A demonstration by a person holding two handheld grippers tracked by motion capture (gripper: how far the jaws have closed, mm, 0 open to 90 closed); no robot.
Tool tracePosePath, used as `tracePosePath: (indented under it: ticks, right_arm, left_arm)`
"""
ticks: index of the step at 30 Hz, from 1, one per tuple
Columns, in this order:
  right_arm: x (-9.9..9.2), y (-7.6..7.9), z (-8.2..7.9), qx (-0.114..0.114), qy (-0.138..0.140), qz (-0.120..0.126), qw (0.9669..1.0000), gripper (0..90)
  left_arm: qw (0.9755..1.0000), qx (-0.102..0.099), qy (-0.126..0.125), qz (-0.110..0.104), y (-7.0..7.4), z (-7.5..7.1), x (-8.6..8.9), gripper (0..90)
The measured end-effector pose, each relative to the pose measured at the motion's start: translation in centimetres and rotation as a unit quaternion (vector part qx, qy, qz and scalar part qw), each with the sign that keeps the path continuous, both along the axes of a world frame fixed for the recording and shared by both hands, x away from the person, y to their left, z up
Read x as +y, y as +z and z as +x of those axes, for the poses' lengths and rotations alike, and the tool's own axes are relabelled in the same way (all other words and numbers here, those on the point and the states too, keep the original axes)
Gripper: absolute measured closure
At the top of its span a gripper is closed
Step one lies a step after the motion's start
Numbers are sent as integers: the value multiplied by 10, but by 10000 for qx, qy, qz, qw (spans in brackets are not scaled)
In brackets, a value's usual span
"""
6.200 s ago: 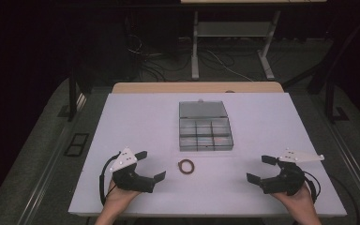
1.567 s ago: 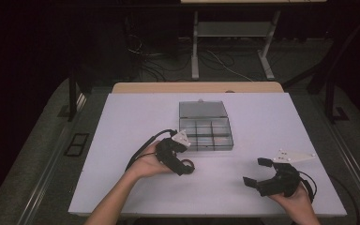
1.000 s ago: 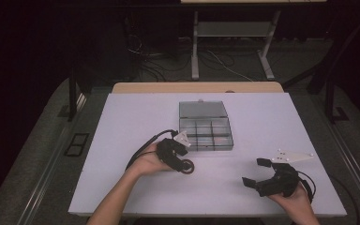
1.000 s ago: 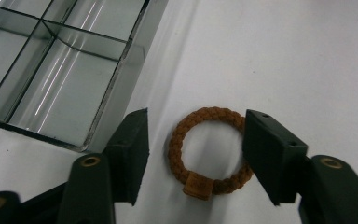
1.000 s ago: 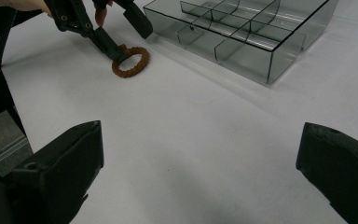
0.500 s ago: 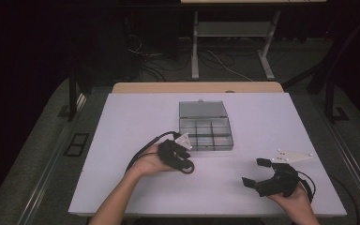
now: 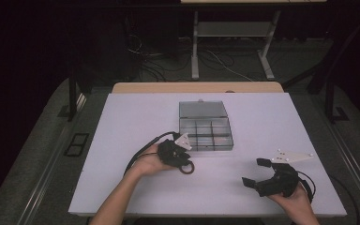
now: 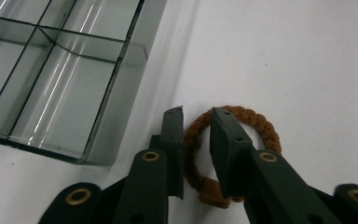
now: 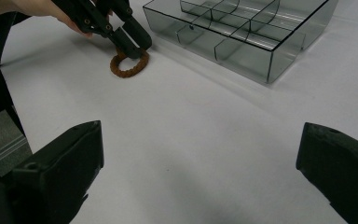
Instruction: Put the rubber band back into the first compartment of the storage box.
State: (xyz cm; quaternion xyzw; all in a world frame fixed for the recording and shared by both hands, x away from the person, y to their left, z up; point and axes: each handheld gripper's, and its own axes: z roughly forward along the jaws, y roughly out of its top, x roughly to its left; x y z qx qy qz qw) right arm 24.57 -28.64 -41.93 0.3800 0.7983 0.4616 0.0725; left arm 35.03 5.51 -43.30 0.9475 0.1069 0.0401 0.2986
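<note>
white table (image 7: 122, 140), dark room

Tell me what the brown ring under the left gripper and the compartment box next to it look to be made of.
Brown ring: looks like braided cord or fabric, matte; the plaited strands show, probably soft. Compartment box: likely hard plastic, smoke-tinted and see-through, glossy; light streaks run along its thin dividers and the table shows through. Left gripper: one jaw stands inside the ring, one outside, around the cord.

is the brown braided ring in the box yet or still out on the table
Out. The brown braided ring lies on the white table beside the clear box, with the left hand-held gripper straddling its band.
</note>
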Motion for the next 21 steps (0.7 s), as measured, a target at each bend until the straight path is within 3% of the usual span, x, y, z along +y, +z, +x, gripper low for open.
tracePosePath:
  ticks: [5,21]
  right_arm:
    - [0,0,0,10,-7,1,10000,9]
    - [1,-1,1,1,-1,-39,10000,8]
  left_arm:
    - [10000,56,-44,45,1,1,2,819]
    - [9997,232,-81,22,2,2,2,856]
